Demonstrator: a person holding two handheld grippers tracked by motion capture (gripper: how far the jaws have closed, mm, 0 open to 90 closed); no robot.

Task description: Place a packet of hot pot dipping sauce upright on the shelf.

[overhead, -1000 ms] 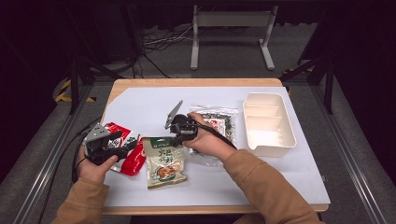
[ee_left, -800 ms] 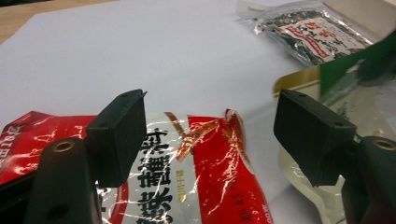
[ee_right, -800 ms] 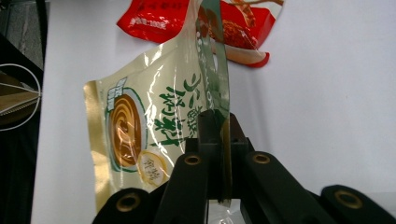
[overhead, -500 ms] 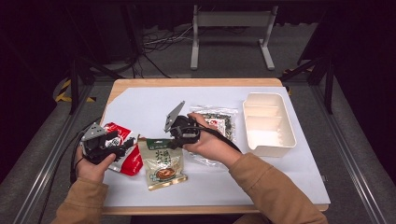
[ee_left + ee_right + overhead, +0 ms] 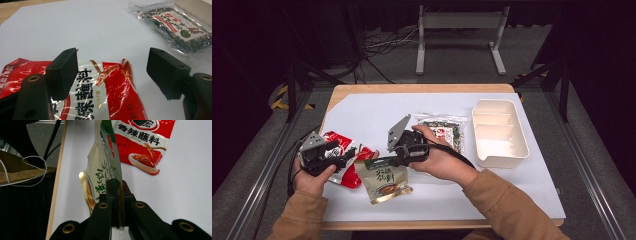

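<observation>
Green pouch [image 5: 384, 179]: light, limp, slippery film, pinched at its top edge by right gripper [image 5: 401, 156]; left gripper [image 5: 343, 159] wide over the red packet [image 5: 100, 87].

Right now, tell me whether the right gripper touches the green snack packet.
Touching: the right gripper view shows the right gripper with jaws clamped on the green snack packet's edge.

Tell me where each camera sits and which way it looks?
High view: above the table, looking forward and down; both forearms and tongs show.
Left gripper view: on the left tongs, open over the red packet.
Right gripper view: on the right tongs, shut on the green packet.
All share the red packet.
</observation>
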